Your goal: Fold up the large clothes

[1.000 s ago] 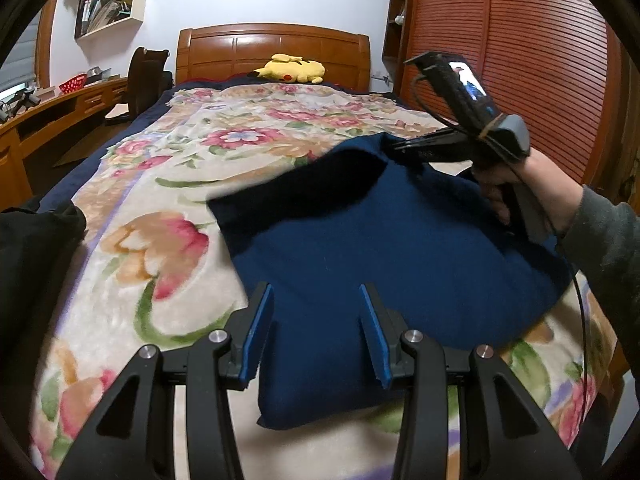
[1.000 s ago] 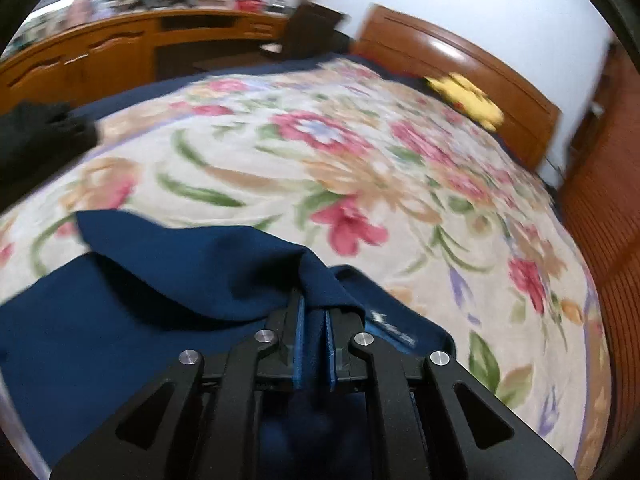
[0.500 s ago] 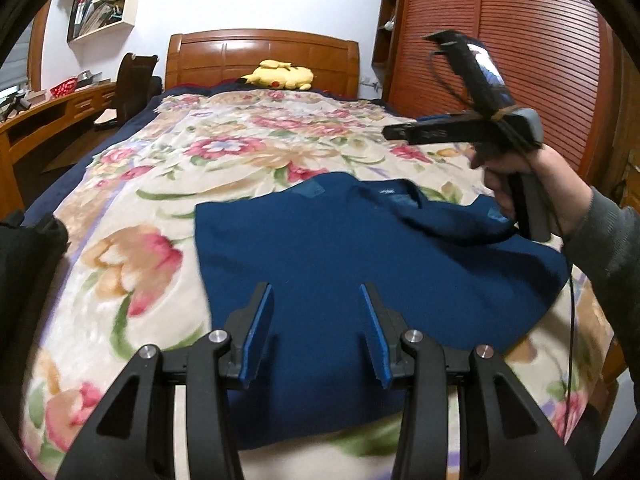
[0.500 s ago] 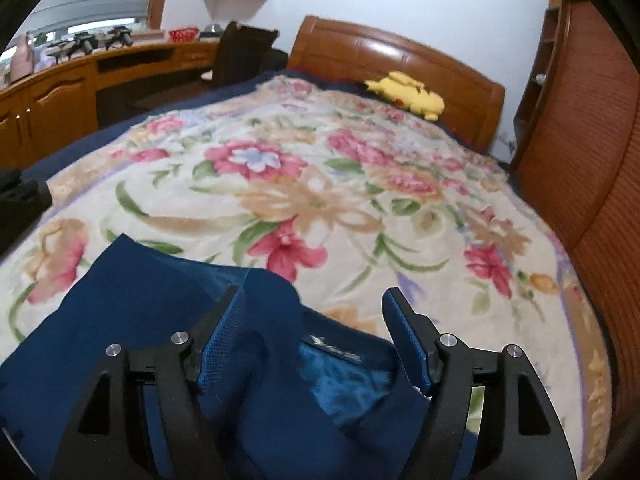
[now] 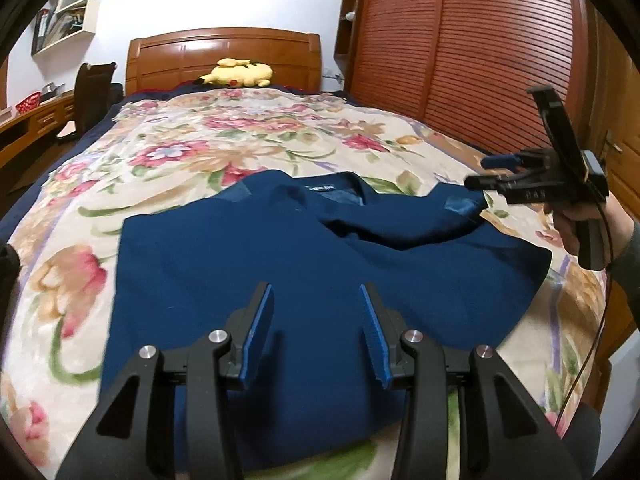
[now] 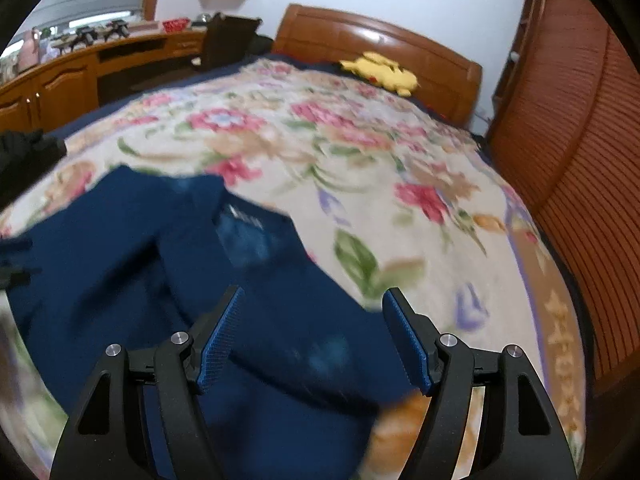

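A navy blue garment (image 5: 280, 260) lies partly folded on the floral bedspread (image 5: 180, 152), its collar and label facing the headboard. One flap lies across its right side. My left gripper (image 5: 316, 296) hovers open over the garment's near part, with nothing between its blue pads. In the left wrist view a hand holds my right gripper (image 5: 490, 170) above the garment's right corner. Its own view shows the right gripper (image 6: 315, 294) open and empty above the garment (image 6: 120, 264), with the picture blurred.
A yellow plush toy (image 5: 236, 74) rests at the wooden headboard (image 5: 224, 52). Slatted wardrobe doors (image 5: 480, 60) run along the bed's right side. A desk (image 6: 60, 80) and a chair (image 5: 90, 92) stand to the left. Dark clothing (image 6: 24, 152) lies at the bed's left edge.
The right gripper let go of the garment's flap, opened, and drew back to the right and up. The flap now lies flat on the garment. The left gripper shifted, still open.
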Available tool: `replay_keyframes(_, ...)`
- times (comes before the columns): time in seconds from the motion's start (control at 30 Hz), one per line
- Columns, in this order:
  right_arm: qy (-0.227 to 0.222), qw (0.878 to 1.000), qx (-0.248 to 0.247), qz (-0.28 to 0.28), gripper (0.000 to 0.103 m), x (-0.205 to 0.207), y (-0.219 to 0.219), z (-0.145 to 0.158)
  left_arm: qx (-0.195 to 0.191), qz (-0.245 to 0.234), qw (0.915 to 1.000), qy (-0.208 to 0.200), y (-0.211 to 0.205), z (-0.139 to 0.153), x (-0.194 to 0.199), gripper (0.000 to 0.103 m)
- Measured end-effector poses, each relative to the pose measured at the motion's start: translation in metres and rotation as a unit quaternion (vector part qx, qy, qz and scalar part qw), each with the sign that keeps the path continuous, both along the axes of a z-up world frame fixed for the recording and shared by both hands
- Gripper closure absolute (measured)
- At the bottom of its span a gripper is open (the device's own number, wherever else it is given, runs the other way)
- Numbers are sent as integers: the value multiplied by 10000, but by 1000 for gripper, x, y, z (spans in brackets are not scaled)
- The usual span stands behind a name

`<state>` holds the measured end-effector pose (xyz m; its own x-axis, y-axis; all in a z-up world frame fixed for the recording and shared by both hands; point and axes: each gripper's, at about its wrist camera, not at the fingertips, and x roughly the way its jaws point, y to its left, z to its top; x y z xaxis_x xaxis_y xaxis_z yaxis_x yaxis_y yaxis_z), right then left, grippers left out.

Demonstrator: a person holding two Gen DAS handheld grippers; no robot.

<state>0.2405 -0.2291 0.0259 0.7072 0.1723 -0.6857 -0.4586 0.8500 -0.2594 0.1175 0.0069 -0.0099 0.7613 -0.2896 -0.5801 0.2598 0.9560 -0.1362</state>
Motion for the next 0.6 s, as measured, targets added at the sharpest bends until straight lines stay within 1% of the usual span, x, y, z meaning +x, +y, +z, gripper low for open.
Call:
replay_keyframes(0.13,259,9996,-57,-20,30,-1,-18,-18,47,-78,9999,59,-12,-5,4,60)
replay_keyframes(0.3,459,9988,-36,166,30,-2,-18,-34,105,-136,9998,121,-24,-9,11,60)
replay_keyframes(0.43,643,9973,-232,256,30,6,-11,-51,119,-168,9997,131,-30,-9,14,60)
replay_keyframes(0.5,827,9957,-287,301,30,9,-11,-59,127,-181,9997,139,-30,-10,14,60)
replay_keyframes(0.57,937,9939,-469,344,30,12,-9,-66,151,-187,9996,149,-32,-11,16,60)
replay_keyframes(0.6,990,9928,-550,391,32,14,-8,-69,157,-188,9996,155,-32,-11,16,60)
